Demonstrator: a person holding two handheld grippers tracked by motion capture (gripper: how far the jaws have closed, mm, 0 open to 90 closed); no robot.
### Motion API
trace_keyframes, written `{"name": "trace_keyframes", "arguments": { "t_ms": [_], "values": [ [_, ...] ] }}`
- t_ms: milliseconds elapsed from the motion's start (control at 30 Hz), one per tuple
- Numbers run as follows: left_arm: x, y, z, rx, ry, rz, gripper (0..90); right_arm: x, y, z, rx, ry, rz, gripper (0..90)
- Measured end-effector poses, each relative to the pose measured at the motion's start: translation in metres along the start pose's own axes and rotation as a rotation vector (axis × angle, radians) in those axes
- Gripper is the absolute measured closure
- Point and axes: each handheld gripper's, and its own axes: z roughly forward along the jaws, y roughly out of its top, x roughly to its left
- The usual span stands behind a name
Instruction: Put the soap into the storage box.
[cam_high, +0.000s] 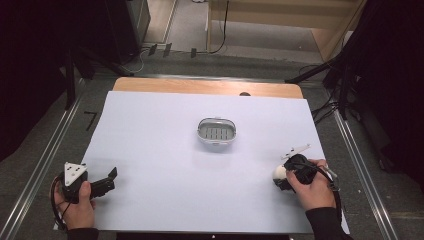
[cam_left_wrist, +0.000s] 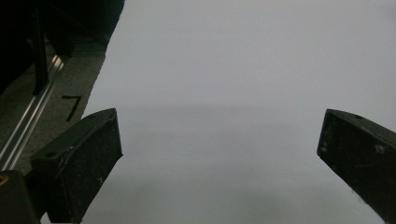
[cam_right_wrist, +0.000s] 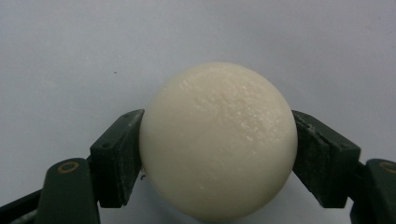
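**White ball clamped in right tongs, near desk's right edge**

White, round ball (cam_right_wrist: 218, 142) sits between the two jaws of the right tongs (cam_right_wrist: 218, 154). Both pads press on its sides, left and right of its widest part; jaws closed down as far as the ball allows. Surface matte, faintly pitted, cream-white. Being a sphere, it has no long axis and no heading to note.

High view: right tongs (cam_high: 280, 176) low over the pale sheet (cam_high: 165, 150) that covers the desk (cam_high: 207, 87), at the near right. Ball (cam_high: 278, 172) shows as a small white spot at the tongs' left end, so the jaws point toward the desk's left side. Right hand (cam_high: 311, 189) wrapped around the body. Whether the ball rests on the sheet or is just off it, cannot tell.

Left tongs (cam_high: 111, 179) at the near left corner, held in the left hand (cam_high: 76, 206), pointing right across the sheet. Left gripper view: jaws stand wide apart with bare sheet between them; nothing held or touched.

Grey oval dish (cam_high: 216, 131) with a slotted floor sits mid-desk, well apart from both tongs.
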Motion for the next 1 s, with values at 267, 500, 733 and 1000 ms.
{"name": "trace_keyframes", "arguments": {
  "t_ms": [267, 500, 733, 1000],
  "values": [
    [0.0, 0.0, 0.0, 0.0, -0.001, 0.0, 0.1, 0.001, 0.005, -0.003, -0.019, 0.007, -0.001, 24.6],
    [0.001, 0.0, 0.0, -0.003, -0.006, -0.002, 0.1, 0.003, 0.013, -0.005, -0.015, 0.007, -0.023, 24.6],
    [0.001, 0.0, 0.0, -0.004, -0.007, -0.005, 0.1, 0.006, 0.024, -0.007, -0.021, 0.011, -0.037, 24.6],
    [0.001, 0.0, 0.0, -0.003, -0.008, -0.004, 0.1, 0.011, 0.034, -0.007, -0.023, 0.014, -0.051, 24.6]
  ]
}}
